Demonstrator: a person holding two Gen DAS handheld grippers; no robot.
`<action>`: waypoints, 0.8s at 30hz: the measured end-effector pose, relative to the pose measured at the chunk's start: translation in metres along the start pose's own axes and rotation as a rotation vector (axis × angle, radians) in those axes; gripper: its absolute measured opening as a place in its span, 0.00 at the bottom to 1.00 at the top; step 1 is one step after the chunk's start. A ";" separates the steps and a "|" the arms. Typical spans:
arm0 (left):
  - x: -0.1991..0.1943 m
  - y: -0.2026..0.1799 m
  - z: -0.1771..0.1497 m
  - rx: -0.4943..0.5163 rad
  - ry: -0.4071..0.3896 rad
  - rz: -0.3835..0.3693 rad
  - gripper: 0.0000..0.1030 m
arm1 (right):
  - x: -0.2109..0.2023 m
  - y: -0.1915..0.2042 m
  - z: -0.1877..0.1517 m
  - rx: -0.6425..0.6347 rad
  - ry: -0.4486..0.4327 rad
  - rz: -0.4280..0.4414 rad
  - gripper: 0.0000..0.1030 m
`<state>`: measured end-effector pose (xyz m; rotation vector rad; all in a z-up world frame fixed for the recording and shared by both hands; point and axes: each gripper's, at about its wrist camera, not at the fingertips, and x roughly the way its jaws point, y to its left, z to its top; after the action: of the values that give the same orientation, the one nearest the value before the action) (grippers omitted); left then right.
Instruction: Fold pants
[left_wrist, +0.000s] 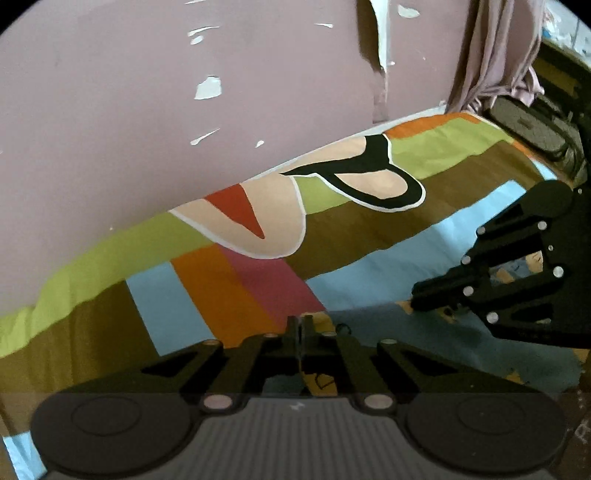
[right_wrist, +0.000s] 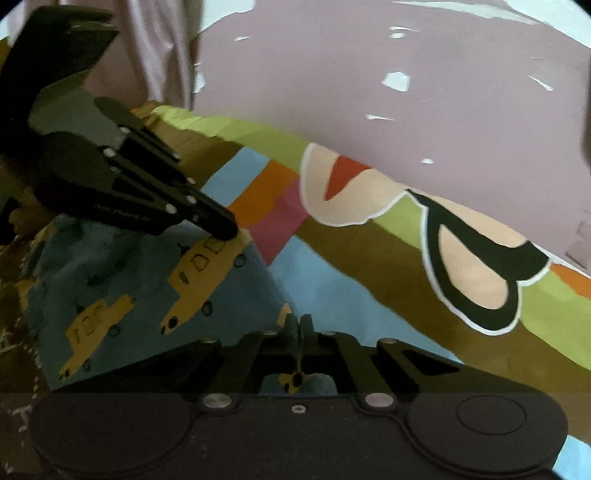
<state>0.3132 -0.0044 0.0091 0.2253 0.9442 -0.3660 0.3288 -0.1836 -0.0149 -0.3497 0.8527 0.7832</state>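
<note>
Small blue pants (right_wrist: 122, 273) printed with yellow vehicles lie on a striped bedsheet (right_wrist: 332, 254); they also show in the left wrist view (left_wrist: 424, 332). My left gripper (left_wrist: 301, 325) is shut on the pants' edge, and it shows from the side in the right wrist view (right_wrist: 225, 229) at the far corner of the cloth. My right gripper (right_wrist: 298, 325) is shut on another edge of the pants, and it shows in the left wrist view (left_wrist: 419, 295) pinching the cloth.
The multicoloured sheet (left_wrist: 221, 288) runs up to a pink wall (left_wrist: 184, 92) with peeling paint. A pink curtain (left_wrist: 495, 55) hangs at the far end, with a dark bag (left_wrist: 532, 129) beside it.
</note>
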 end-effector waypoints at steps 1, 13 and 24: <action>0.004 -0.001 -0.001 0.003 0.012 0.015 0.00 | 0.003 0.001 -0.002 -0.001 -0.002 -0.033 0.02; -0.030 -0.042 -0.037 -0.004 -0.120 0.025 0.28 | -0.104 -0.001 -0.096 0.376 -0.032 -0.158 0.64; -0.003 -0.078 -0.035 0.029 0.021 0.055 0.61 | -0.145 -0.028 -0.172 0.752 -0.176 -0.336 0.81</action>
<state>0.2538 -0.0632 -0.0106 0.2815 0.9521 -0.3274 0.1974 -0.3682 -0.0093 0.2405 0.8327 0.1436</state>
